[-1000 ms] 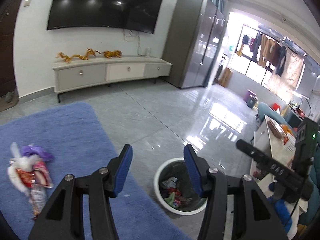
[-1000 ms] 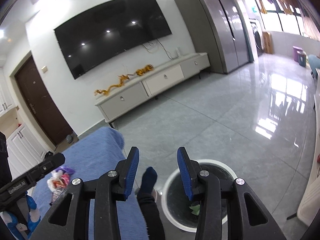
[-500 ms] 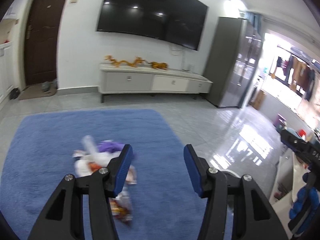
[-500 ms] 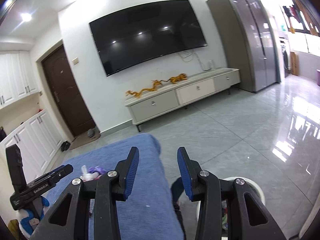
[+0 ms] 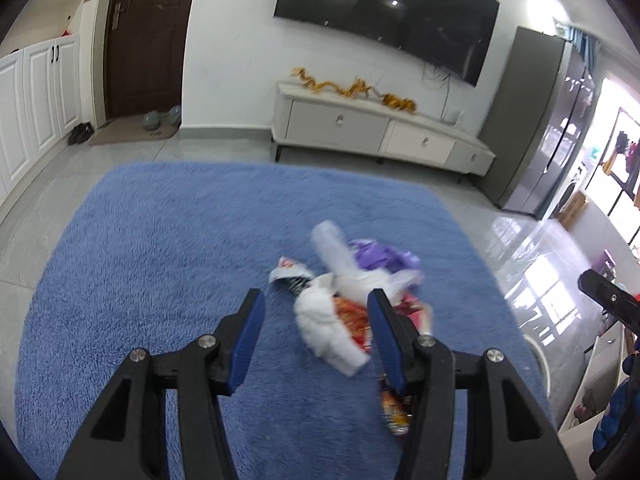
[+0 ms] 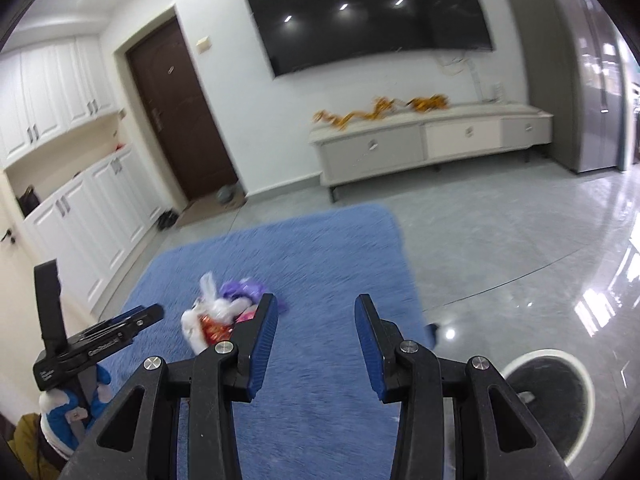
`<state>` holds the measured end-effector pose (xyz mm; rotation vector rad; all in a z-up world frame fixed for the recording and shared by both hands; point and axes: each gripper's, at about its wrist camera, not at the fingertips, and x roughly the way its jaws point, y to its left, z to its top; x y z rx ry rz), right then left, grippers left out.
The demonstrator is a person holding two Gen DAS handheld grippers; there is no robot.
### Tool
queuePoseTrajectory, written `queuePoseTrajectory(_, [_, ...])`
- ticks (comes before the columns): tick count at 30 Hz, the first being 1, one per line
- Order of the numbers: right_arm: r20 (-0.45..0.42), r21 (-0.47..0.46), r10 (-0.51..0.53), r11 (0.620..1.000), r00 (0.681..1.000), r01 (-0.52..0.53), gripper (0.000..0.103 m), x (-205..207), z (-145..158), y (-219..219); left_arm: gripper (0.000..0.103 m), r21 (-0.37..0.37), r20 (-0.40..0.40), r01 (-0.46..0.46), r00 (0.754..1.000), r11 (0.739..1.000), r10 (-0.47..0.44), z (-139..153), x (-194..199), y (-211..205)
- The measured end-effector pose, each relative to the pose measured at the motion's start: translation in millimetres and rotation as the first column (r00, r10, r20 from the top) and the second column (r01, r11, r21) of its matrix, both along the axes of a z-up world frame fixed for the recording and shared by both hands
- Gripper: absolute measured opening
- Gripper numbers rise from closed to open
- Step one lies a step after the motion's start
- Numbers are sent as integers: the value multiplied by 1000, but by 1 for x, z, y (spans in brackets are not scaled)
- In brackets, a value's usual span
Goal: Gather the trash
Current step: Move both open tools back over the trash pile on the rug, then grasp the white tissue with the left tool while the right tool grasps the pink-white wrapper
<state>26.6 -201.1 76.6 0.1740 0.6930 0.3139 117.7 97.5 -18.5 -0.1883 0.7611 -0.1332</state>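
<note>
A wall-mounted television is seen at 12 o'clock, with a low white cabinet set beneath it. Gold ornaments are laid along the cabinet top. A brown door is located at 10 o'clock, white cupboards at 9 o'clock. A grey refrigerator is positioned at 2 o'clock.

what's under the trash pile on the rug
The trash pile lies on the blue rug; white tissue and purple plastic top red-orange wrappers. Whatever lies beneath those layers is covered.
</note>
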Motion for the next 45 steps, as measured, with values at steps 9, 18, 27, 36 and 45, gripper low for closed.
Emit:
queuePoseTrajectory(9, [-140, 10, 180, 984, 974, -180, 38, 46, -53, 65, 51, -33, -85, 29, 996, 999, -32, -32, 30, -5])
queuePoseTrajectory(18, [-224, 36, 240, 971, 944, -238, 38, 74, -89, 94, 36, -100, -135, 57, 988, 993, -70, -54, 36, -5])
queuePoseTrajectory(27, [-231, 90, 233, 972, 945, -217, 28, 66, -89, 68, 23, -100, -116, 50, 991, 994, -62, -48, 19, -3])
queuePoseTrajectory(36, [-179, 112, 180, 980, 967, -162, 27, 24, -63, 34, 22, -83, -63, 42, 997, 996, -47, -21, -20, 3])
queuePoseTrajectory(45, [-32, 129, 131, 984, 991, -126, 26, -26, -3, 12, 22, -50, 58, 52, 997, 997, -49, 36, -62, -1])
